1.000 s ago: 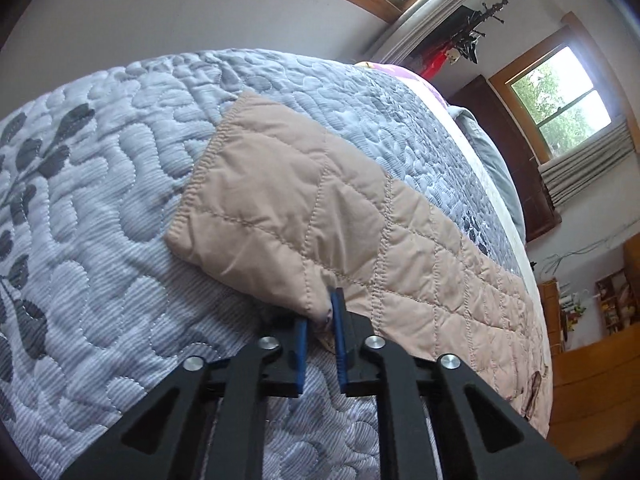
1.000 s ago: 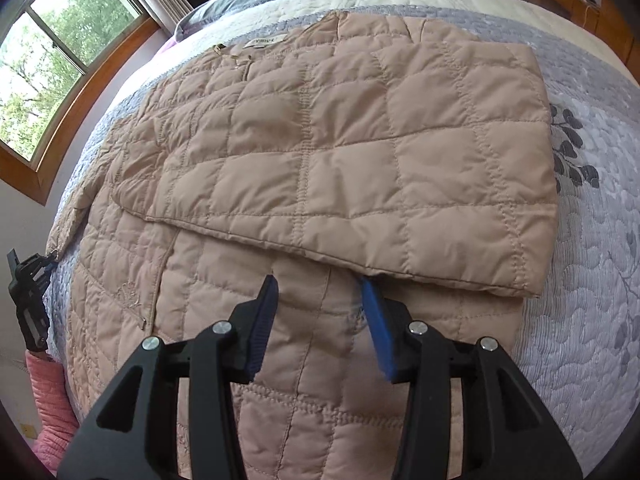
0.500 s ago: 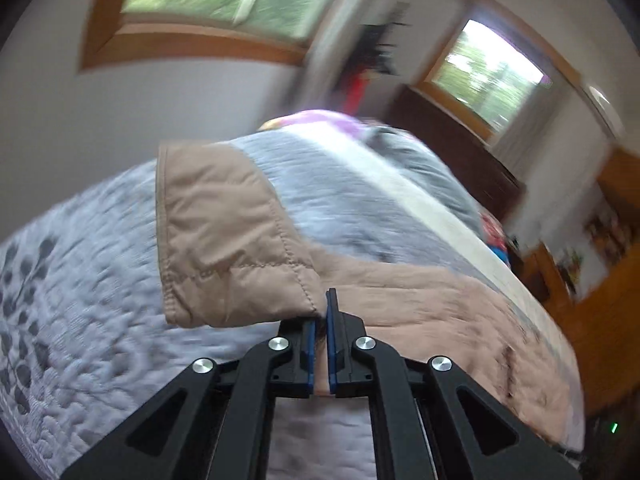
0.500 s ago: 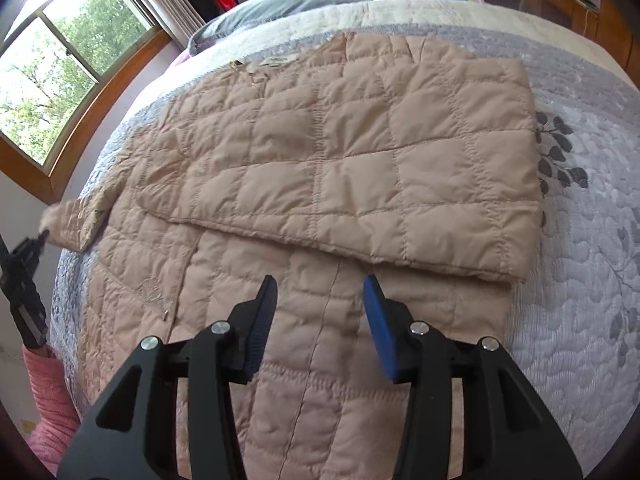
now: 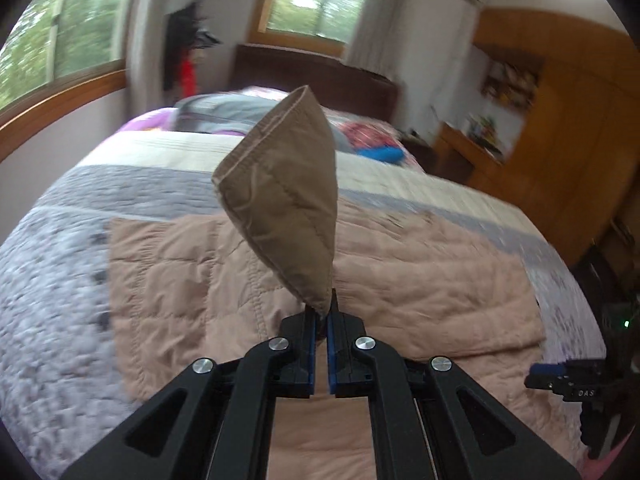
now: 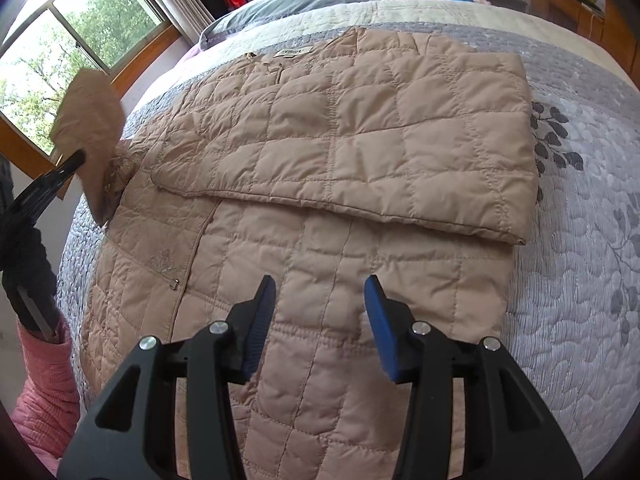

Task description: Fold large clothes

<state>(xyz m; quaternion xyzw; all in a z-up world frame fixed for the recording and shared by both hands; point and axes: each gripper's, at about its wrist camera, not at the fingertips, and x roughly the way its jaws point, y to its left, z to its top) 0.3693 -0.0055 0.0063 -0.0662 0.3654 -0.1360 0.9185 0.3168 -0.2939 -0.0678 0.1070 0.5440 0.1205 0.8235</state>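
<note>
The left wrist view is taken from low over the bed, along closed fingers, and is aimed up the bed toward the headboard and windows; it is blurred. The right wrist view is taken from higher, tilted steeply down at the jacket from close by, between parted fingers. The jacket, the bed and the side window are shared by both views. The left gripper is caught at the right view's left edge, and the right gripper at the left view's right edge.
</note>
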